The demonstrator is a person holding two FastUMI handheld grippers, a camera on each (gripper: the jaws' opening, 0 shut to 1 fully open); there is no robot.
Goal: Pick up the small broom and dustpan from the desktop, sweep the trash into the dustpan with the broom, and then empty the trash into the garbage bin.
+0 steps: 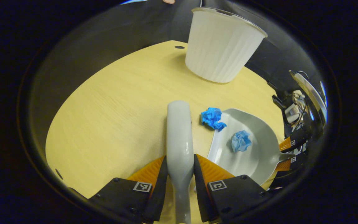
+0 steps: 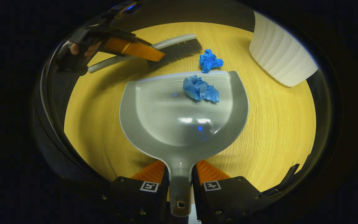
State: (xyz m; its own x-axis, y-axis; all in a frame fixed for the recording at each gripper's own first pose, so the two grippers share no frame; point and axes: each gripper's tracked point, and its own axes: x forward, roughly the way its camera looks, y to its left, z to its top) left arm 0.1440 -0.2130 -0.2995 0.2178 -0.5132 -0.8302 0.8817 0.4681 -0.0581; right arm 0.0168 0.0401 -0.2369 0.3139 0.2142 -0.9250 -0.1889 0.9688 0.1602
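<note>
Mid-sweep on a pale wooden desktop [image 2: 278, 130]: the right gripper [image 2: 180, 183], seen at the bottom of the right gripper view, was clamped with both fingers on the handle of a grey dustpan [image 2: 182, 124], holding its pan flat and its front lip low against the wood, apparently so the trash could be brushed straight in. One crumpled light-blue paper ball [image 2: 201, 89] already lay inside the pan near the lip; a darker blue paper ball [image 2: 209, 60] sat on the desktop just beyond that lip, at upper centre of the frame.

The left gripper [image 1: 180, 174], at the bottom of the left gripper view, pinched the handle of the small grey broom [image 1: 179, 130] between both fingers, the broom running away up the centre of the frame. In the right gripper view the broom's bristles [image 2: 179, 51] reached down toward the wood at upper left, just beside the loose ball and on the far side from the pan, a placement that looked set for a stroke toward the dustpan. A hand [image 2: 82, 49] gripped that tool from the upper-left edge, held low and angled across the desk.

A white ribbed garbage bin [image 1: 222, 46] stood upright at the top of the left gripper view, well apart from the dustpan, waiting for the emptying step, judged not yet begun.
</note>
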